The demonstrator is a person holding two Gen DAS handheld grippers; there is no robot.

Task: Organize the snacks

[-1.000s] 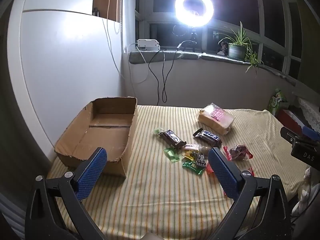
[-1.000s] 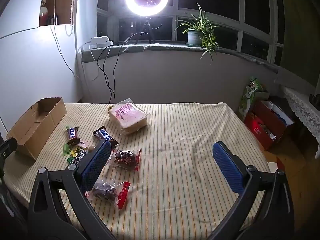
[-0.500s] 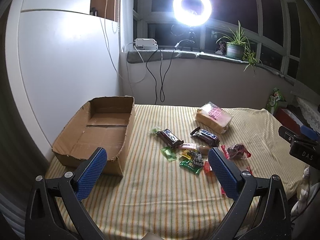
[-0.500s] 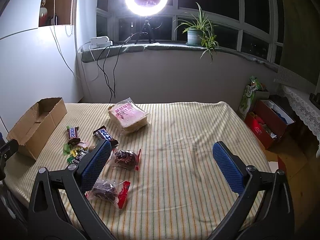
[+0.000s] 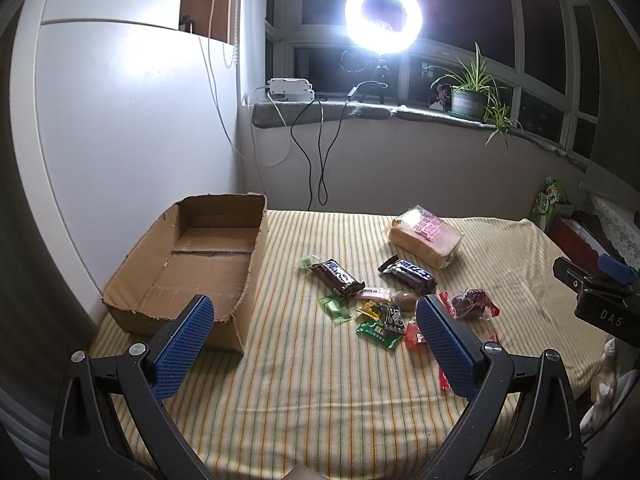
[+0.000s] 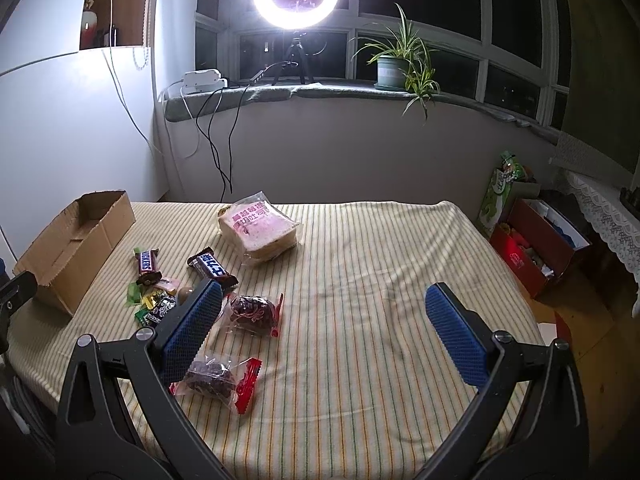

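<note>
An open cardboard box point(image 5: 188, 264) sits at the left of a striped cloth point(image 5: 304, 392); it also shows in the right wrist view point(image 6: 76, 244). Snacks lie to its right: two dark chocolate bars point(image 5: 338, 278) point(image 5: 408, 274), a bagged bread loaf point(image 5: 426, 234) point(image 6: 260, 232), small candies point(image 5: 376, 320) and two red-sealed bags of dark fruit point(image 6: 254, 312) point(image 6: 216, 376). My left gripper point(image 5: 314, 340) is open and empty above the cloth's near part. My right gripper point(image 6: 324, 332) is open and empty, its left finger beside the fruit bags.
A white wall runs along the left. A ring light point(image 5: 384, 18), cables and a potted plant point(image 6: 394, 68) stand on the window sill behind. Red boxes point(image 6: 536, 244) sit on the floor to the right of the cloth-covered surface.
The left gripper's view has drifted a little; the box and snacks sit slightly further left and up in it. Both grippers stay open. No snack has moved.
</note>
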